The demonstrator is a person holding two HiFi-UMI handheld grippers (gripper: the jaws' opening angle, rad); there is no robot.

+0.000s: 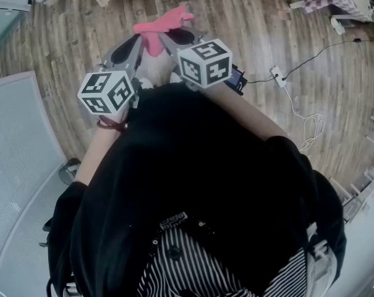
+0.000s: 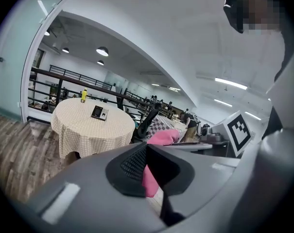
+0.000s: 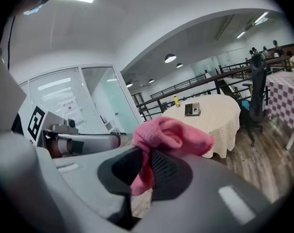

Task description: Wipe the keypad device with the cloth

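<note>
Right gripper (image 3: 147,154) jaws pinch the pink cloth (image 3: 173,135); left gripper (image 2: 147,148) jaws are closed and look empty. The keypad device (image 3: 192,109) lies on the far table (image 3: 219,118), so wiping seems not yet begun.

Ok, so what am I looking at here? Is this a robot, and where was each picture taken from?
No robot: a person holds a two-jaw gripper in each hand. The head view looks steeply down from the person's head; the patterned cubes are parts of the grippers. The other two pictures come from cameras riding on the left gripper and the right gripper, looking along their jaws. Both appear shut on one pink cloth. Ahead stands a round table with the keypad device and a small yellow item on it.
</note>
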